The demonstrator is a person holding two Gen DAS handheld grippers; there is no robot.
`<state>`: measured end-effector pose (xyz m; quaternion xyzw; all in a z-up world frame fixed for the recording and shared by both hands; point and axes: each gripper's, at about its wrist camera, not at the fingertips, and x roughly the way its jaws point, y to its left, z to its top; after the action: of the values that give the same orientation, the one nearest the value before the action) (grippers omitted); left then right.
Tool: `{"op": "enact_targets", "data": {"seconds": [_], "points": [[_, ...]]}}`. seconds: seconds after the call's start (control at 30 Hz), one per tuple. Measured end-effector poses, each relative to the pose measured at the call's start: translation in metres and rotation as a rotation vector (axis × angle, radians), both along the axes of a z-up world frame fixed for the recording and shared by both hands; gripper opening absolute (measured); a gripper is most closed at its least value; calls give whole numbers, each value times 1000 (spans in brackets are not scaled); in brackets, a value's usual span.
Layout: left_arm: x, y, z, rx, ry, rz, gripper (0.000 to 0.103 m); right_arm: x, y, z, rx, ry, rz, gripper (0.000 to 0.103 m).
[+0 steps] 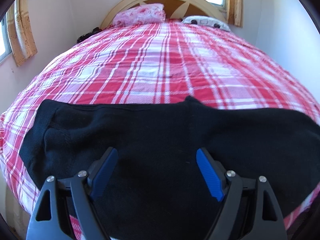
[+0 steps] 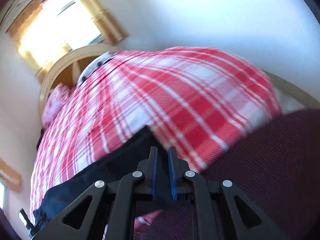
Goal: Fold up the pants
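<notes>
Black pants (image 1: 160, 140) lie flat across the bed (image 1: 160, 60), your left gripper (image 1: 157, 156) spread wide above them, your right gripper (image 2: 162, 154) pinching an edge for folding

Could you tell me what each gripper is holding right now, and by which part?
The left gripper is open above the black pants, holding nothing. The right gripper looks nearly shut; blur hides whether it pinches the pants' corner.
</notes>
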<state>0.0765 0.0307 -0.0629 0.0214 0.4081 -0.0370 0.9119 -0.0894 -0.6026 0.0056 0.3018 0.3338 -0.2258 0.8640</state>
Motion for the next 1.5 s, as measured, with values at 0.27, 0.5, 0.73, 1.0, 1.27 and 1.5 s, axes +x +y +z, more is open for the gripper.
{"op": "enact_targets", "data": {"seconds": [0.27,0.5,0.73,1.0,1.27,1.5], "points": [[-7,-22,-2,26,-12,-58,84,40,1,-30,16,52,93,12],[-3,-21,-5,3,5,-33,85,43,3,-31,-1,-27,165,7],[0,-20,-7,-2,20,-21,87,39,3,-4,-61,-84,147,6],[1,-21,-8,5,20,-14,88,43,-3,-32,-5,6,161,7],[3,-20,-9,3,25,-8,89,28,-7,-29,34,-99,146,63],[3,-20,-9,5,26,-4,89,54,19,-32,-135,42,227,5]]}}
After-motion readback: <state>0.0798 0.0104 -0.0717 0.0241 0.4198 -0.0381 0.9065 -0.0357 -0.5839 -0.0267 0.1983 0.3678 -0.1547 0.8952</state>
